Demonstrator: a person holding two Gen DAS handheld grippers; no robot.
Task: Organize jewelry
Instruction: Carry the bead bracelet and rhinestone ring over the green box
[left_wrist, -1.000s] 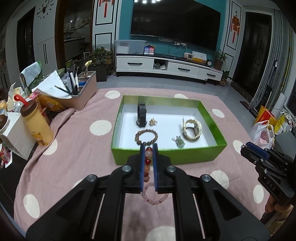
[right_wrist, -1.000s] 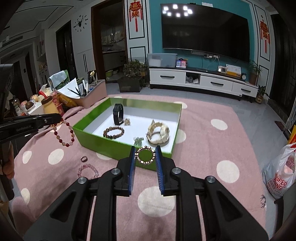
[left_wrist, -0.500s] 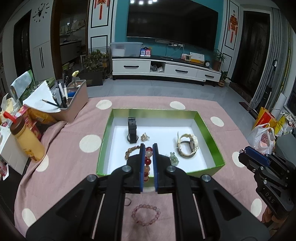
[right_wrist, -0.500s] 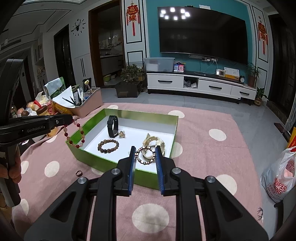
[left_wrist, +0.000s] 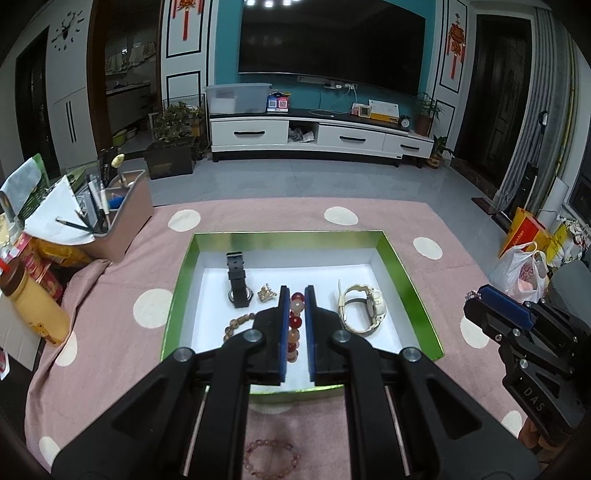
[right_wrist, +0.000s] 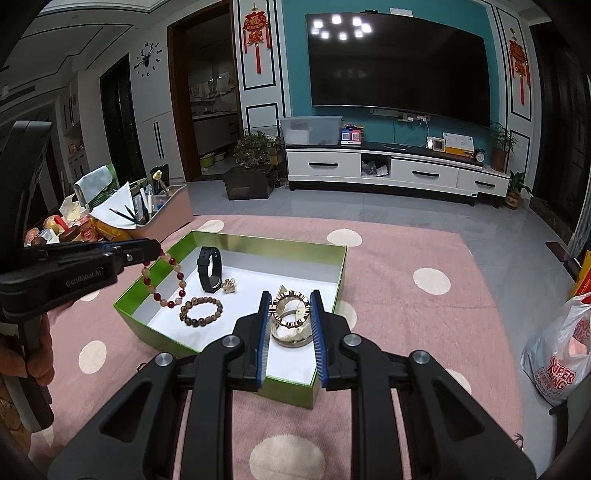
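I am working in a living room, over a surface covered with a pink dotted cloth (left_wrist: 122, 295).

In the left wrist view, my left claw (left_wrist: 296, 295) is clamping a red beaded bracelet (left_wrist: 294, 325) above the green box (left_wrist: 177, 291). A black watch (left_wrist: 238, 280), a white watch (left_wrist: 364, 306) and a brown bracelet (left_wrist: 236, 325) are already lying inside. A pink bracelet (left_wrist: 271, 459) is waiting on the cloth, visible only here. The beads could be slipping and landing on the watches.

In the right wrist view, my right claw (right_wrist: 290, 306) is gripping a gold ring-shaped bracelet (right_wrist: 290, 309) over the box's near side. Here the red strand is hanging freely under the left claw; if it is swinging, it could be catching the box wall.
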